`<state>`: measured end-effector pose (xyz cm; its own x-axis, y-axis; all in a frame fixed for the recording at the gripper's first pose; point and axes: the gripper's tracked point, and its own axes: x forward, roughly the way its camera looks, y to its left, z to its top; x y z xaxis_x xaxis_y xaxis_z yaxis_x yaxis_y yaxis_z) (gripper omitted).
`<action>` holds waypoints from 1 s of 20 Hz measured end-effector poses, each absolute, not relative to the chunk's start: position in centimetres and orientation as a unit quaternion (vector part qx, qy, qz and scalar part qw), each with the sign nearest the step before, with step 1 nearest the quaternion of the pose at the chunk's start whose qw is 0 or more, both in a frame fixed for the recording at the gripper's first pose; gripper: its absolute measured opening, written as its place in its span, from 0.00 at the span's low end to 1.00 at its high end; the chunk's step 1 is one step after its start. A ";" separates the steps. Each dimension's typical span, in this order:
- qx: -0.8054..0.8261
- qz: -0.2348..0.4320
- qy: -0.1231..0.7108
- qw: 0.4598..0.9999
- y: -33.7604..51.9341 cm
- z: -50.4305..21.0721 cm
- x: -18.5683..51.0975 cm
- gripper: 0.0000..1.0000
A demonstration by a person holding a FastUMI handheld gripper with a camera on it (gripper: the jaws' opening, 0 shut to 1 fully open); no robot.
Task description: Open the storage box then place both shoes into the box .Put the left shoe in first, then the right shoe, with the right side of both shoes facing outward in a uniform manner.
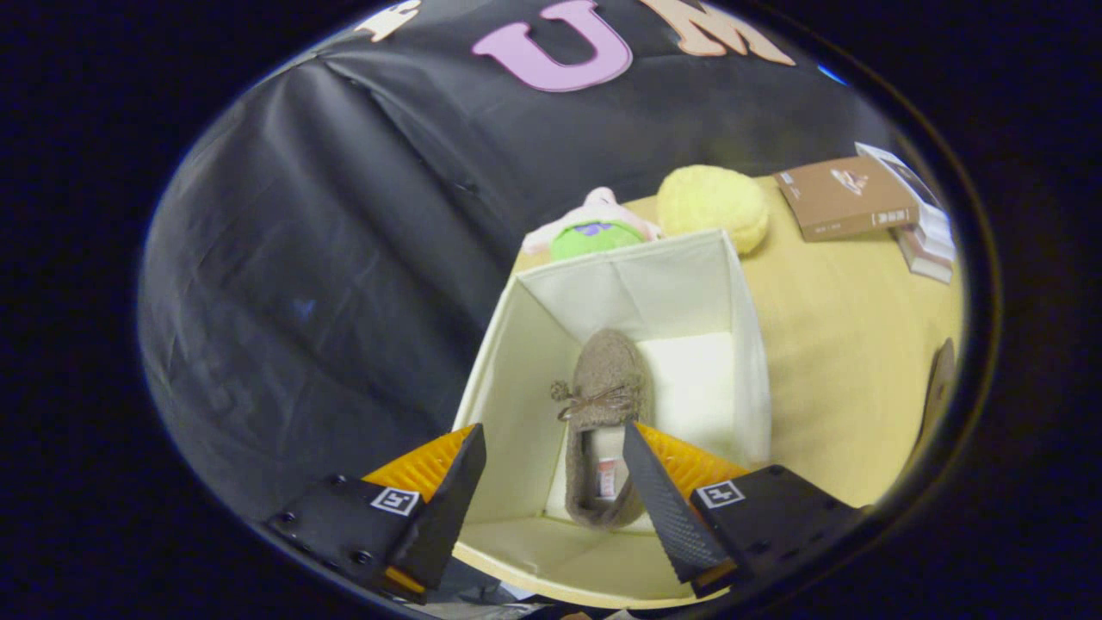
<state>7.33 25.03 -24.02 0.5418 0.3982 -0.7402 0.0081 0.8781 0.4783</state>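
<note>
The tongs (551,465) stand open above the storage box (740,284), with nothing between them. One brown shoe (603,387) lies inside the box. At two o'clock from it, books (848,198) rest on the counter (844,344).

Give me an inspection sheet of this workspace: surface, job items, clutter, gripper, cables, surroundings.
Surface: yellowish tabletop, bare beside the box.
Job's things: open cream storage box; one brown fuzzy shoe with a bow lies on its floor, toe pointing away from the fingers. A dark, partly seen object sits at the table's far right; cannot tell if it is the second shoe.
Clutter: yellow fluffy item, pink-and-green plush toy, stacked books, all beyond the box.
Gripper: gripper open above the box, fingers apart, the shoe's heel seen between them, not gripped.
Cables: nothing seen.
Surroundings: black cloth wall behind.
</note>
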 end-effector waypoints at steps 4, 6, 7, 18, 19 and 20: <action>0.149 0.126 0.403 0.894 19.9 -20.7 7.1 1.00; 0.095 0.120 0.368 0.917 16.7 -19.5 6.7 1.00; 0.074 0.118 0.355 0.925 15.2 -18.8 6.5 1.00; 0.027 0.017 0.331 0.943 -3.4 -18.7 1.4 1.00; 0.026 0.006 0.335 0.942 -5.4 -19.1 0.8 1.00; 0.023 -0.004 0.340 0.940 -7.3 -19.6 0.1 1.00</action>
